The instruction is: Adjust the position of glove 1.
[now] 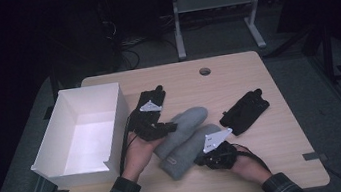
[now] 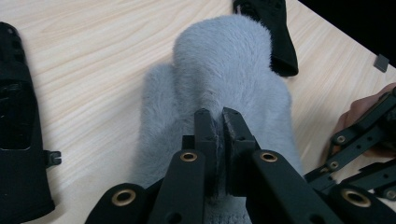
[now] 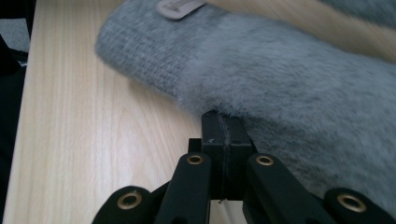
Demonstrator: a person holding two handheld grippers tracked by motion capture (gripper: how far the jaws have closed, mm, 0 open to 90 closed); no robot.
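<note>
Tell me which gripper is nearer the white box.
Left. The left gripper is just right of the white box, shut on a grey mitten; the right gripper is farther right, beyond the mittens.

The right gripper [image 3: 223,122] is blurring the grey mitten [image 3: 299,79] close up, its fingertip end running off the frame's edge

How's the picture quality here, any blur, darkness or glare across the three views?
High view: dim, the room behind is nearly black, and the white box is the brightest patch. Left gripper view: evenly lit and sharp on the grey mitten. Right gripper view: the mitten's label and far edge look soft and blurred; no strong glare anywhere.
</note>
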